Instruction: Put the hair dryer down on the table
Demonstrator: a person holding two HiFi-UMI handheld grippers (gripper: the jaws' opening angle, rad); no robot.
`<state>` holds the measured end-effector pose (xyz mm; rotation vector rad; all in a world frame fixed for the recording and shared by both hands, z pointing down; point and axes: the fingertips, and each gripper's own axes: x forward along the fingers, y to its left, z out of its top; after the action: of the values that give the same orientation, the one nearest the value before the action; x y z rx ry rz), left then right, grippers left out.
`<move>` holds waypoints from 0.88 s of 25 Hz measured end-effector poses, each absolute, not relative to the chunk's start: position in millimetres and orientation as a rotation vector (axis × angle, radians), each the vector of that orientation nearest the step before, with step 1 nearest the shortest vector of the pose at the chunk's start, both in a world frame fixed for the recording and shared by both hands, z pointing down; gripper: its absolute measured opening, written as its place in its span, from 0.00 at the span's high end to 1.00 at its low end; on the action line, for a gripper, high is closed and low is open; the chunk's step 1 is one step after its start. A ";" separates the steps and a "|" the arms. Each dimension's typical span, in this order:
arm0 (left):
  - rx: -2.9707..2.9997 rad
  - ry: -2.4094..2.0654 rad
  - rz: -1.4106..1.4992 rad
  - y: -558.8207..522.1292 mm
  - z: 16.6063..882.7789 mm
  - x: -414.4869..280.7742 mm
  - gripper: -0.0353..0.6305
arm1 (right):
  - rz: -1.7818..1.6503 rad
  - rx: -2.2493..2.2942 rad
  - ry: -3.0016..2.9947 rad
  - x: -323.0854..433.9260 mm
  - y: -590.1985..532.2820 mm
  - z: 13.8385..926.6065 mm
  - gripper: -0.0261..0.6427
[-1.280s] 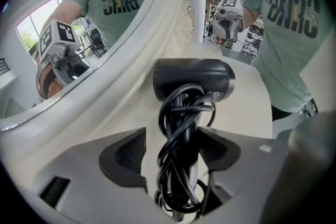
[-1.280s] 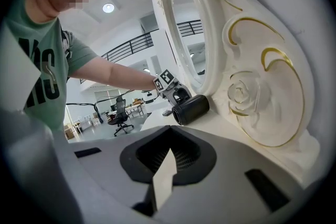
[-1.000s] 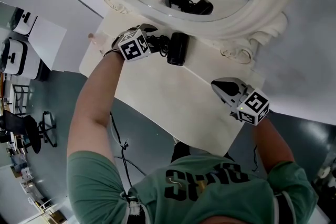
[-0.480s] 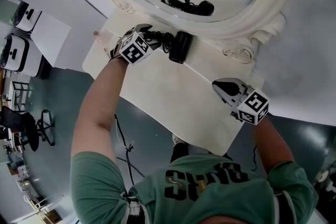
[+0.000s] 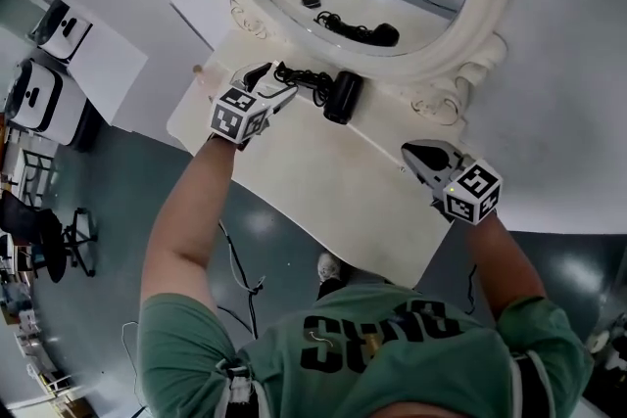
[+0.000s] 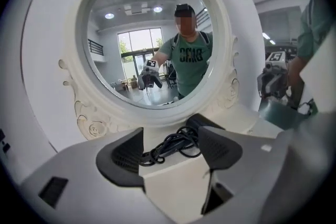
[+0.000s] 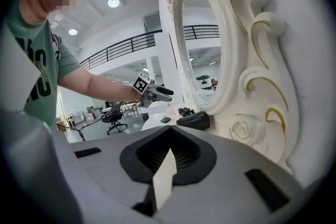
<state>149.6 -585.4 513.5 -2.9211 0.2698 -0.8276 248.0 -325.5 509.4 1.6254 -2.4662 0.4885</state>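
**Left hand-held gripper** (image 6: 170, 149): jaws spread wide and holding nothing, poised over the white worktop (image 5: 323, 186) in front of the oval, white-framed mirror (image 5: 490, 5), towards its left end.

**Black hair dryer** (image 5: 341, 97): lying on the worktop at the foot of the mirror frame. Its coiled cord (image 5: 299, 78) is bunched to its left, just beyond the open jaws.

**Right hand-held gripper** (image 7: 169, 144): jaws pressed together, empty, held below the mirror's right end and well apart from the hair dryer.

The mirror reflects the hair dryer and the left hand-held gripper.
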 end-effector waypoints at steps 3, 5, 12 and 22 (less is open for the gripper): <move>-3.013 0.269 -0.739 -557.6 497.2 134.7 0.45 | 0.465 1.644 -2.451 248.1 -322.0 492.9 0.97; -3.054 0.261 -0.673 -537.7 484.2 125.8 0.46 | 0.442 1.655 -2.436 249.1 -319.7 481.7 0.97; -3.202 0.250 -0.396 -470.1 438.2 88.4 0.56 | 0.392 1.700 -2.397 247.5 -308.3 443.1 0.97; -3.365 0.264 -0.117 -385.4 405.2 43.4 0.70 | 0.354 1.776 -2.354 242.8 -284.0 405.7 0.97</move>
<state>43.4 -385.4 405.2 -3.3647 0.2642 -0.1171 242.8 -284.0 405.7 1.7761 -2.3540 0.3536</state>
